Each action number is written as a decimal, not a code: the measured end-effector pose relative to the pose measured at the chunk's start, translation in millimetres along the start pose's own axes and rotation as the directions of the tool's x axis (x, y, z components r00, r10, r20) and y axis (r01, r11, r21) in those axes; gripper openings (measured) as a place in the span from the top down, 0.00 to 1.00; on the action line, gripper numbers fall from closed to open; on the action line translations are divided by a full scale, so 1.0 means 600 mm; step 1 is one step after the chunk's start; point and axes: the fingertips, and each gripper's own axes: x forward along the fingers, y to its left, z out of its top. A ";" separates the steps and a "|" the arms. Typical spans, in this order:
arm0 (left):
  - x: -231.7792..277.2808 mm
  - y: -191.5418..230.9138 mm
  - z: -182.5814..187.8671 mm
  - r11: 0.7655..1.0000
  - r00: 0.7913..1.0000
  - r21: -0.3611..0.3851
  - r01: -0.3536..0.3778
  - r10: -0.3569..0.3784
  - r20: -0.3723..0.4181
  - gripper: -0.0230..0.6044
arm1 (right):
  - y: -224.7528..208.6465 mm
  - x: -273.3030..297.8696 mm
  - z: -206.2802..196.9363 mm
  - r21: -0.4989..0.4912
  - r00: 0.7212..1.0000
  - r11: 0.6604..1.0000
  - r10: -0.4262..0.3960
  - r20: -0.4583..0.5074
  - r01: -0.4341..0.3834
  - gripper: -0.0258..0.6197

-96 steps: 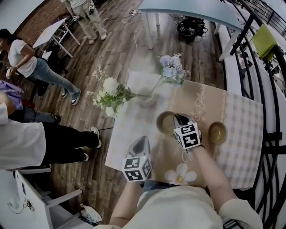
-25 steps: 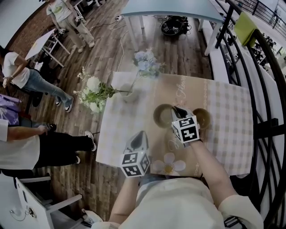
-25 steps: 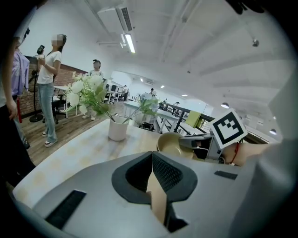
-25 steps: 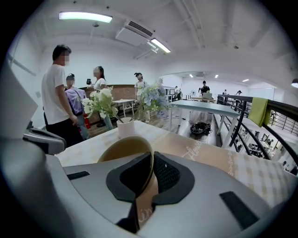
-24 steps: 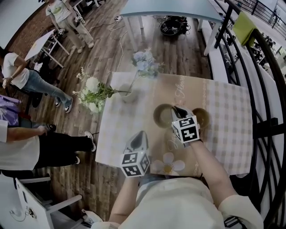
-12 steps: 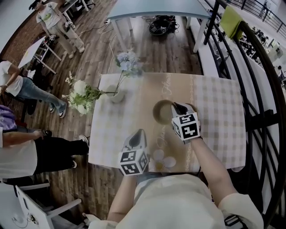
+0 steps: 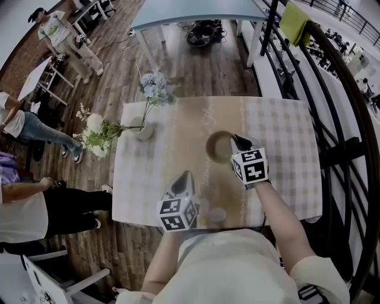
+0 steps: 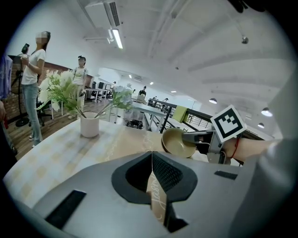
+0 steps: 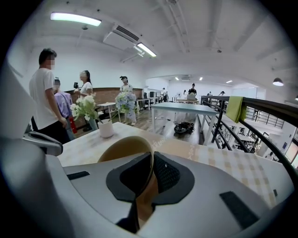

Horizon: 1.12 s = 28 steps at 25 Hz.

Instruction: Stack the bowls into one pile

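A tan bowl (image 7: 218, 145) hangs tilted above the checked tablecloth (image 7: 285, 136), and my right gripper (image 7: 237, 141) is shut on its right rim. The right gripper view shows that rim pinched between the pads, with the bowl (image 9: 122, 148) leaning left. From the left gripper view the same bowl (image 8: 178, 142) is clear of the table, with the right gripper (image 8: 194, 136) behind it. No second bowl shows in any view. My left gripper (image 7: 184, 180) hovers near the table's front edge, shut with nothing in it (image 8: 151, 155).
A white vase (image 7: 141, 129) with white and blue flowers (image 7: 154, 83) stands at the table's back left. A black railing (image 7: 332, 148) runs along the right side. People stand on the wooden floor to the left (image 7: 35, 208). A light blue table (image 7: 196, 9) lies beyond.
The held bowl has travelled right toward the second bowl, which has dropped out of sight behind the bowl and gripper. Both grippers shifted across the table; the right one's grip is unchanged.
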 end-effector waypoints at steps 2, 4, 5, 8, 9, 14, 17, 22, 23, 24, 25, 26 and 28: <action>0.005 -0.009 -0.001 1.000 1.000 0.006 0.007 -0.007 -0.005 0.96 | -0.013 -0.003 -0.005 0.004 1.000 1.000 -0.012 -0.003 0.012 0.93; 0.010 -0.016 -0.002 1.000 1.000 0.010 0.014 -0.014 -0.010 0.96 | -0.024 -0.006 -0.010 0.006 1.000 1.000 -0.022 -0.007 0.022 0.93; 0.013 -0.020 -0.003 1.000 1.000 0.012 0.017 -0.017 -0.012 0.96 | -0.030 -0.007 -0.013 0.007 1.000 1.000 -0.026 -0.010 0.026 0.93; 0.021 -0.029 -0.007 1.000 1.000 0.013 0.023 -0.023 -0.021 0.96 | -0.046 -0.008 -0.023 0.008 0.999 0.999 -0.038 -0.019 0.038 0.93; 0.024 -0.033 -0.008 1.000 0.999 0.014 0.025 -0.025 -0.024 0.96 | -0.052 -0.008 -0.027 0.010 0.999 0.999 -0.041 -0.023 0.041 0.93; 0.036 -0.045 -0.013 0.999 0.999 0.015 0.031 -0.030 -0.033 0.96 | -0.073 -0.007 -0.047 0.029 0.998 0.998 -0.054 -0.045 0.055 0.93; 0.038 -0.049 -0.013 0.999 0.999 0.014 0.030 -0.030 -0.037 0.96 | -0.076 -0.005 -0.054 0.029 0.997 0.998 -0.055 -0.055 0.057 0.93; 0.043 -0.058 -0.021 1.000 0.999 0.010 0.026 -0.025 -0.042 0.96 | -0.083 0.001 -0.071 0.026 0.996 0.998 -0.052 -0.076 0.054 0.93; 0.044 -0.060 -0.023 1.000 0.999 0.010 0.025 -0.024 -0.043 0.96 | -0.085 0.002 -0.075 0.027 0.995 0.998 -0.052 -0.081 0.054 0.93; 0.044 -0.061 -0.024 1.000 0.999 0.009 0.024 -0.023 -0.045 0.96 | -0.086 0.003 -0.078 0.027 0.995 0.998 -0.051 -0.085 0.054 0.93; 0.044 -0.062 -0.025 1.000 0.999 0.008 0.022 -0.022 -0.046 0.96 | -0.087 0.003 -0.081 0.027 0.995 0.998 -0.051 -0.090 0.053 0.93; 0.044 -0.063 -0.026 1.000 0.999 0.007 0.021 -0.020 -0.047 0.96 | -0.089 0.004 -0.084 0.027 0.994 0.998 -0.051 -0.094 0.053 0.93; 0.044 -0.065 -0.027 1.000 0.999 0.006 0.017 -0.017 -0.049 0.96 | -0.092 0.005 -0.091 0.035 0.993 0.998 -0.050 -0.103 0.054 0.93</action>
